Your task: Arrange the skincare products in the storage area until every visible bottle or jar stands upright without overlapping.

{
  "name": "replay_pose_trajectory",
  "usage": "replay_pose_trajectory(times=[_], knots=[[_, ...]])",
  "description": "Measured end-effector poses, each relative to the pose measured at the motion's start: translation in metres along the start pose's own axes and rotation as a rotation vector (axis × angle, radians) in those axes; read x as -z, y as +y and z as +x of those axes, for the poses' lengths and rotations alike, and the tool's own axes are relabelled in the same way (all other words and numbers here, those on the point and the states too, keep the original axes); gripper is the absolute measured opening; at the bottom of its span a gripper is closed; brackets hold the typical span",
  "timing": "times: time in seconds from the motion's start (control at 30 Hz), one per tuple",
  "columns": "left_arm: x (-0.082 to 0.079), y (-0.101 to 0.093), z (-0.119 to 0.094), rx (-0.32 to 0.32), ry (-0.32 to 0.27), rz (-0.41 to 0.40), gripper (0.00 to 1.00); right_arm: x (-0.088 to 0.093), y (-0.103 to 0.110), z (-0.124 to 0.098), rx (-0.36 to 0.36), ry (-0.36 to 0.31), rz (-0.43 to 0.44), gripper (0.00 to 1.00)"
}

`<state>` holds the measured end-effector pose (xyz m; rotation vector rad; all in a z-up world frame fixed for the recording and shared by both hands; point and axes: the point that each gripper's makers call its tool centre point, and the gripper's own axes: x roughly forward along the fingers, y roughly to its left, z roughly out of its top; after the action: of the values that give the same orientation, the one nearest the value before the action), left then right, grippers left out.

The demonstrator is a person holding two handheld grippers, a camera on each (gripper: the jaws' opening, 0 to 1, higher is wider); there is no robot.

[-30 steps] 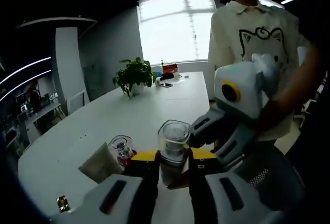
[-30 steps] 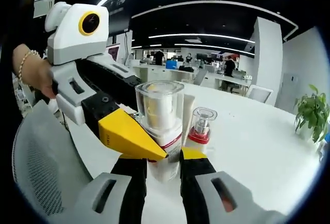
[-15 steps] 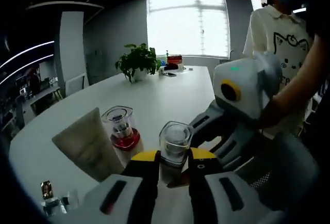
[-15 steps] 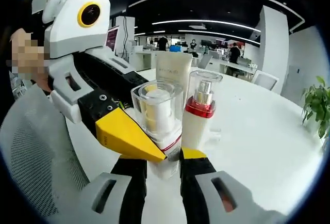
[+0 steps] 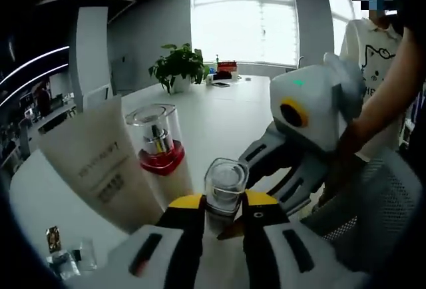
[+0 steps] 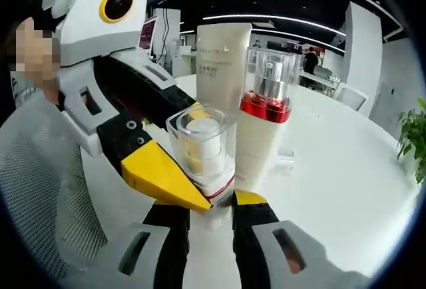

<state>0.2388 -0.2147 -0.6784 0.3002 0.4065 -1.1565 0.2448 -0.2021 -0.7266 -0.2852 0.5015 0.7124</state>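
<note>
Left gripper (image 5: 223, 210) and right gripper (image 6: 210, 202) both clamp the clear-capped bottle (image 6: 201, 152) upright between narrow jaws, just beside a red-collared pump bottle (image 6: 263, 126) and white tube (image 6: 221, 66) on the table (image 6: 346, 162)

The white tube (image 5: 100, 162) carries a line of grey print across its face in the left gripper view, with smaller lines beneath it, but the letters are too blurred to make out; in the right gripper view the same tube (image 6: 223, 62) shows a short grey line near its upper left corner, likewise unreadable; the person's shirt (image 5: 373, 56) bears a black line drawing of a cat's face and no words; the small bottle with the clear cap (image 6: 200, 159) has a red band around it, with no lettering that can be read.
</note>
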Motion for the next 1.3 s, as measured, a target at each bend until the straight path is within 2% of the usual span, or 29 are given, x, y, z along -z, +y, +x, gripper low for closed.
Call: replay_pose_trajectory(times=[0.2, 0.77, 1.1, 1.3], knots=[[0.005, 0.002, 0.004, 0.011, 0.016, 0.004, 0.23, 0.004, -0.001, 0.004, -0.003, 0.0, 0.015, 0.24], [0.002, 0.008, 0.003, -0.011, 0.005, -0.022, 0.22, 0.004, -0.007, 0.008, -0.021, -0.019, 0.077, 0.24], [0.008, 0.012, -0.015, -0.039, -0.001, -0.032, 0.23, 0.003, -0.008, 0.009, -0.018, -0.028, 0.074, 0.24], [0.01, 0.01, -0.018, -0.051, 0.0, -0.041, 0.23, 0.003, -0.009, 0.008, -0.01, -0.033, 0.088, 0.24]])
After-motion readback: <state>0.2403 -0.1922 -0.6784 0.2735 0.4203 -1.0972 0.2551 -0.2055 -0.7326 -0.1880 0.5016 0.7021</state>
